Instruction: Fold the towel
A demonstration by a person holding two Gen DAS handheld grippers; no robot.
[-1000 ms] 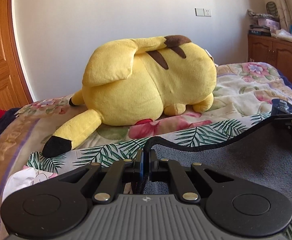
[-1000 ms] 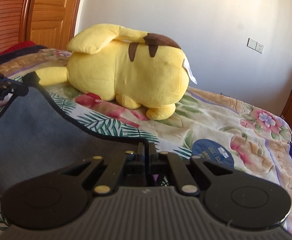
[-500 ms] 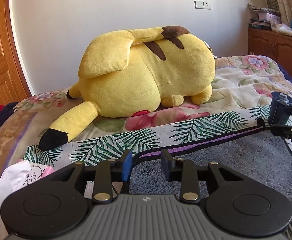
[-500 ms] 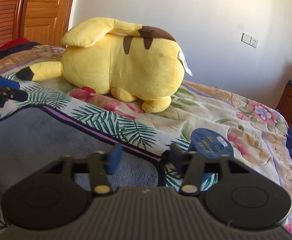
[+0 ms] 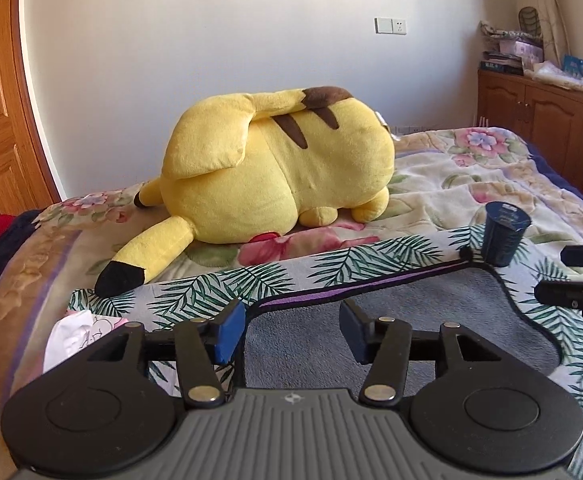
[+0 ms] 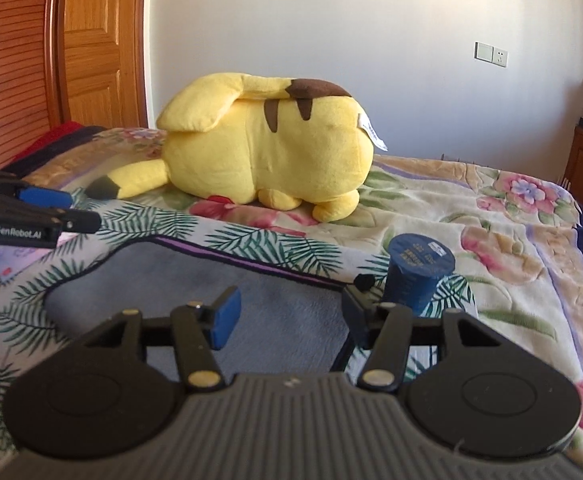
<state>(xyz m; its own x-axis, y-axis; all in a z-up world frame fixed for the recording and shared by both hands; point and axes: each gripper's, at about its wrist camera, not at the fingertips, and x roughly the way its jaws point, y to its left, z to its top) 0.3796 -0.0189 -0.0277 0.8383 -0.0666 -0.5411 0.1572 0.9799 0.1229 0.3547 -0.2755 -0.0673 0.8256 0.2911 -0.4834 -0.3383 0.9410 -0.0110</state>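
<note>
A grey towel (image 5: 411,332) with a dark edge and a purple stripe lies flat on the palm-leaf bedspread; it also shows in the right wrist view (image 6: 275,312). My left gripper (image 5: 293,332) is open and empty above the towel's far left corner. My right gripper (image 6: 291,318) is open and empty above the towel's far right corner. Each gripper shows at the edge of the other's view, the right one (image 5: 579,280) and the left one (image 6: 47,210).
A big yellow plush toy (image 5: 275,176) lies on the bed behind the towel. A dark blue cup (image 5: 505,236) stands by the towel's far right corner, also in the right wrist view (image 6: 415,272). A white cloth (image 5: 75,332) lies at the left. Wooden cabinets (image 5: 551,120) stand at the right.
Both grippers were shut on the towel's far edge and held it up. They have opened, the edge has dropped flat on the bed, and both have drawn back.
</note>
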